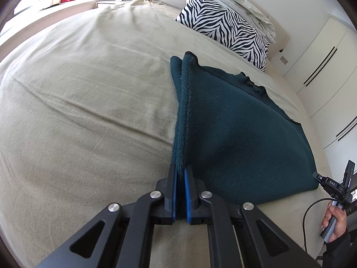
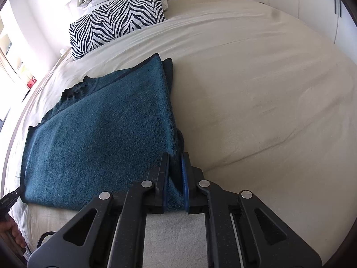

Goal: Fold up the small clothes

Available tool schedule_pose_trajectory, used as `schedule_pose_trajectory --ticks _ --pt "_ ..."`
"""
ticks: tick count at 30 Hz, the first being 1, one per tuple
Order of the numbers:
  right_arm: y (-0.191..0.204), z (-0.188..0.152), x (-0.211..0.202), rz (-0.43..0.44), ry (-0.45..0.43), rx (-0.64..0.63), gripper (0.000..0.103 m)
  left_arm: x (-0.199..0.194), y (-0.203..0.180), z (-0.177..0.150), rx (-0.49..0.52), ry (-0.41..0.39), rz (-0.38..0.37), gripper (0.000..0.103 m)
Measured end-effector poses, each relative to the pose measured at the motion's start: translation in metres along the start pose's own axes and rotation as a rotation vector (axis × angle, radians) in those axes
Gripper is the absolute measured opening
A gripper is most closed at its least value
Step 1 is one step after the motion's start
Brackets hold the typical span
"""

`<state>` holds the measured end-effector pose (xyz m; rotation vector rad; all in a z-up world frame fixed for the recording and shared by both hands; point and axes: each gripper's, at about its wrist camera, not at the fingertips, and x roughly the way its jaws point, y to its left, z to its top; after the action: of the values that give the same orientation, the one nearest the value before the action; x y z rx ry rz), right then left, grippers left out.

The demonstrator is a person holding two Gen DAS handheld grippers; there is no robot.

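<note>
A dark teal knitted garment (image 1: pixel 241 138) lies folded on the beige bed sheet (image 1: pixel 89 111). My left gripper (image 1: pixel 180 167) is shut on the garment's left edge, with the doubled fabric pinched between its blue pads. In the right wrist view the same teal garment (image 2: pixel 100 134) spreads to the left, and my right gripper (image 2: pixel 176 156) is shut on its near right corner, cloth bunched between the pads. The right gripper (image 1: pixel 321 178) also shows at the garment's lower right corner in the left wrist view, held by a hand (image 1: pixel 334 221).
A zebra-print pillow (image 1: pixel 225 33) lies beyond the garment, with crumpled white bedding (image 1: pixel 241 2) behind it. White wardrobe doors (image 1: pixel 323 67) stand past the bed's right side. The zebra pillow (image 2: pixel 116 20) also shows in the right wrist view, and bare sheet (image 2: pixel 256 89) stretches right.
</note>
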<state>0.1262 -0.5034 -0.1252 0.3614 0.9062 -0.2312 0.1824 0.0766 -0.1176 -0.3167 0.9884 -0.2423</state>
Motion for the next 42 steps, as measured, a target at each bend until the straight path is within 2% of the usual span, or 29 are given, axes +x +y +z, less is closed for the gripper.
schedule_pose_trajectory --ticks 3,9,15,17,18,20,21,22,24,28,30,32,34,37,39,42 --pt "-0.007 0.000 0.010 0.023 0.019 0.030 0.010 0.002 0.001 -0.001 0.005 0.002 0.006 0.008" --pt "-0.012 0.003 0.000 0.046 0.016 0.101 0.014 0.003 -0.001 -0.001 0.015 0.003 0.021 0.008" --pt "0.004 0.012 -0.033 0.036 -0.101 0.088 0.014 0.003 0.000 -0.003 0.024 0.005 0.028 0.008" --pt "0.014 0.019 -0.045 0.059 -0.150 0.073 0.015 0.003 -0.001 -0.004 0.030 0.003 0.032 0.008" --pt "0.021 0.022 -0.050 0.073 -0.172 0.065 0.022 0.003 -0.001 -0.004 0.031 0.003 0.035 0.008" --pt "0.035 0.030 -0.058 0.097 -0.213 0.056 0.049 0.003 -0.002 -0.005 0.035 0.000 0.038 0.008" --pt "0.041 0.033 -0.061 0.117 -0.243 0.057 0.073 0.002 -0.003 -0.005 0.041 -0.005 0.036 0.008" --pt "0.049 0.034 -0.065 0.137 -0.280 0.058 0.079 -0.001 -0.004 -0.005 0.046 -0.011 0.035 0.008" --pt "0.067 0.042 -0.065 0.185 -0.306 0.034 0.080 -0.011 -0.008 -0.005 0.065 -0.025 0.061 0.009" --pt "0.100 0.062 -0.038 0.313 -0.197 0.024 0.081 -0.035 -0.024 0.009 0.111 -0.103 0.113 0.015" --pt "0.117 0.071 -0.021 0.366 -0.157 0.043 0.081 -0.039 -0.038 0.027 0.152 -0.143 0.117 0.022" --pt "0.134 0.079 -0.003 0.409 -0.135 0.048 0.081 -0.034 -0.057 0.051 0.199 -0.169 0.101 0.037" --pt "0.149 0.086 0.015 0.457 -0.105 0.061 0.081 -0.020 -0.079 0.075 0.252 -0.200 0.094 0.040" --pt "0.170 0.094 0.049 0.541 -0.012 0.096 0.081 0.016 -0.106 0.110 0.266 -0.156 0.026 0.041" --pt "0.181 0.097 0.076 0.613 0.065 0.141 0.081 0.042 -0.124 0.125 0.298 -0.149 0.031 0.041" --pt "0.186 0.097 0.115 0.663 0.148 0.235 0.081 0.082 -0.140 0.136 0.309 -0.110 0.035 0.041"
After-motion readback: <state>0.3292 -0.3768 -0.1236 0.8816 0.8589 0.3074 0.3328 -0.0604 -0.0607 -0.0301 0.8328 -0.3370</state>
